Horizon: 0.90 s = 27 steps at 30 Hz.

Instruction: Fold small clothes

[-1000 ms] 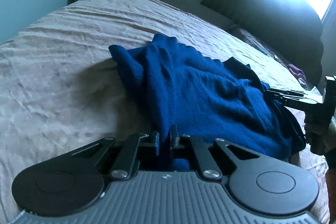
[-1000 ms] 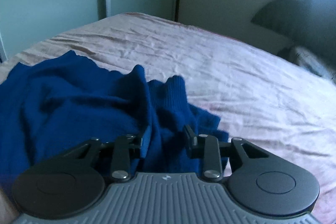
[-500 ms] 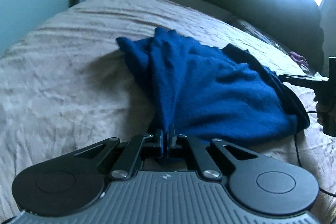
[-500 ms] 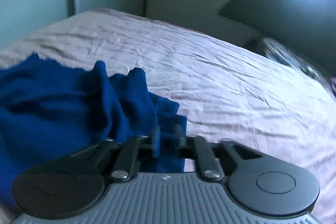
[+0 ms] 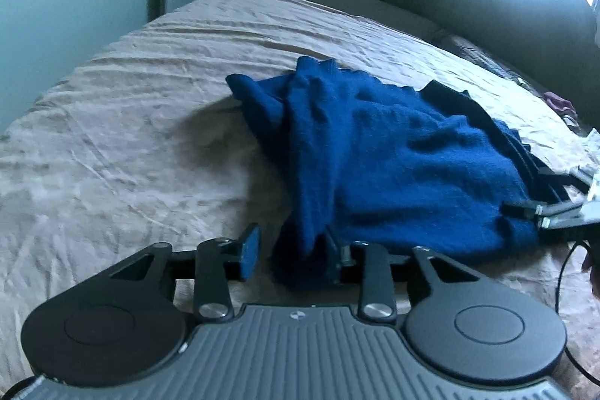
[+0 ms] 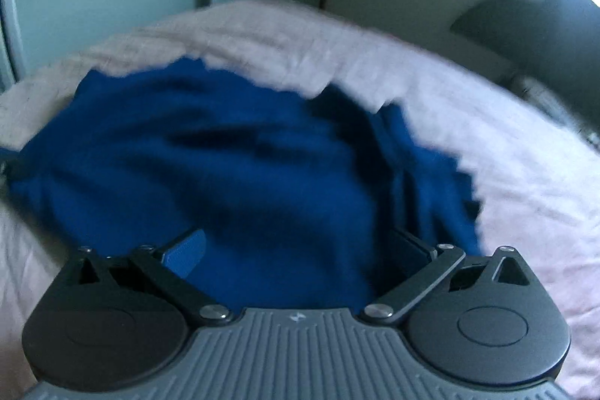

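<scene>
- Currently the blue sweater (image 5: 393, 167) lies bunched on the beige bedsheet (image 5: 131, 122).
- Left gripper (image 5: 290, 250): jaws released, a sweater fold between them.
- Right gripper (image 6: 300, 250): jaws spread wide over the sweater (image 6: 225, 175).

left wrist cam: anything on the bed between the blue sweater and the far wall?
Nothing. In the left wrist view only bare, wrinkled beige bedsheet runs from the blue sweater to the bed's far edge. The right wrist view agrees, though it is blurred.

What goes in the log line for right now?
left tongs: open | right tongs: open | blue sweater: bunched on bed, unheld
</scene>
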Motion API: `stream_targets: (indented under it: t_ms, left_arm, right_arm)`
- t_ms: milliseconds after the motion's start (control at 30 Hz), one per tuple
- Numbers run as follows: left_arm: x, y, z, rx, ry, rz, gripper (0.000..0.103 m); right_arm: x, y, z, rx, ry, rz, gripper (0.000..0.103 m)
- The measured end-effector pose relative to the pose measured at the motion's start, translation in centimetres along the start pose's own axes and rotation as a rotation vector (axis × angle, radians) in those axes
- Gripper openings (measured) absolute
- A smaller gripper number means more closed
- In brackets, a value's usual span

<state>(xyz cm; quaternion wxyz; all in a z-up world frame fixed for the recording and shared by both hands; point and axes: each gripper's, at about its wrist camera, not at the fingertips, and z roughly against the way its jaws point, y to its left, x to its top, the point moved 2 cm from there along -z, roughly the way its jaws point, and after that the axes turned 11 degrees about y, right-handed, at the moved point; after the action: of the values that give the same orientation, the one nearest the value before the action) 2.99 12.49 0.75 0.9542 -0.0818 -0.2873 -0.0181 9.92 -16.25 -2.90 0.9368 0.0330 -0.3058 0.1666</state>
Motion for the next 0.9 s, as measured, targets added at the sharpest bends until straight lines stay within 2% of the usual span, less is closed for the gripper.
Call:
stream_targets:
  t_ms: [67,100,267,467,567,667,733,900]
  left_arm:
    - [-0.1,0.0,0.0,0.015,-0.003,0.003,0.052]
    - [-0.1,0.0,0.0,0.025,-0.004,0.002,0.057]
    - [-0.3,-0.1,0.2,0.068,-0.018,-0.010,0.069]
    - [-0.4,0.0,0.3,0.086,-0.021,-0.020,0.078]
    - [-0.3,0.3,0.6,0.089,-0.026,-0.018,0.080]
    - [0.2,0.8,0.8,0.086,-0.039,-0.016,0.087]
    - [0.8,1.3,0.8,0.062,-0.050,-0.006,0.090]
    - [3.5,3.3,-0.3,-0.061,-0.044,0.097,0.093]
  right_arm:
    - [-0.7,0.1,-1.0,-0.023,0.044,0.002,0.103]
    - [-1.2,-0.2,-1.3,-0.006,0.028,-0.017,0.103]
    - [-1.9,-2.2,-2.1,0.099,-0.021,-0.108,0.103]
    - [-3.6,-0.6,-1.5,0.063,-0.133,-0.099,0.103]
    - [-3.3,-1.1,-1.3,0.085,-0.111,-0.127,0.103]
    - [-2.9,-0.9,-0.3,0.061,-0.100,-0.179,0.103]
    - [-2.6,0.7,0.9,0.046,-0.135,-0.122,0.103]
    - [-1.9,7.7,3.3,-0.074,-0.219,0.206,0.103]
